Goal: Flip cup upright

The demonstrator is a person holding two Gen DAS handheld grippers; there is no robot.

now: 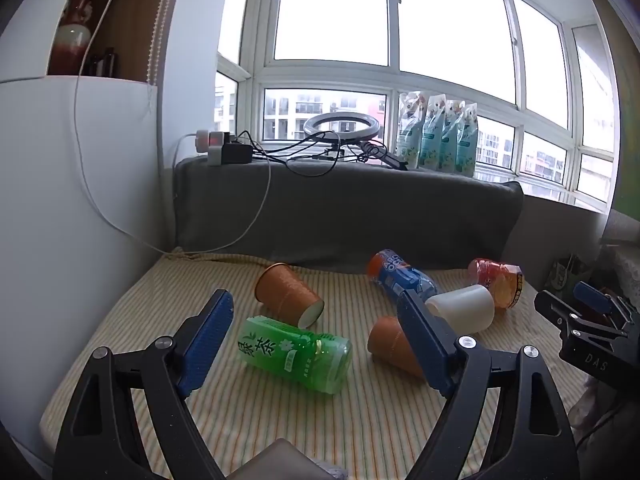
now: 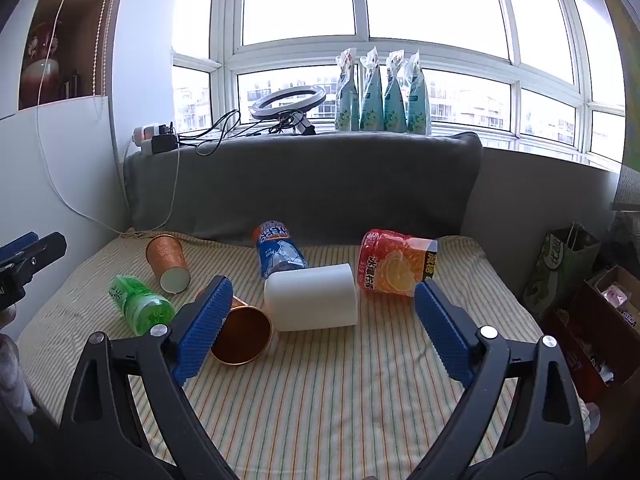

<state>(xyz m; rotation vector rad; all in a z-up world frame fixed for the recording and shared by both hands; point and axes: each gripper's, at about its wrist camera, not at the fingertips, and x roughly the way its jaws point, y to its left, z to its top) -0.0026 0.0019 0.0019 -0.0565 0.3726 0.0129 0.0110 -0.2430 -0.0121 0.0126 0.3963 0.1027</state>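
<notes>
Three cups lie on their sides on the striped cloth (image 2: pixel 320 392). A white cup (image 2: pixel 312 298) lies in the middle, also in the left wrist view (image 1: pixel 462 307). An orange cup (image 2: pixel 242 334) lies beside it with its mouth toward me, partly behind my right gripper's left finger; the left wrist view shows it too (image 1: pixel 390 340). Another orange cup (image 2: pixel 168 258) (image 1: pixel 288 294) lies farther left. My right gripper (image 2: pixel 322 294) is open and empty, above the cloth just short of the white cup. My left gripper (image 1: pixel 314 308) is open and empty, near the green bottle.
Lying on the cloth are a green tea bottle (image 1: pixel 296 354) (image 2: pixel 140 304), a blue bottle (image 2: pixel 278 254) (image 1: pixel 402 274) and a red-orange bottle (image 2: pixel 396 262) (image 1: pixel 498 282). A grey cushion (image 2: pixel 304 184) backs the surface. A paper bag (image 2: pixel 560 272) and boxes stand at right.
</notes>
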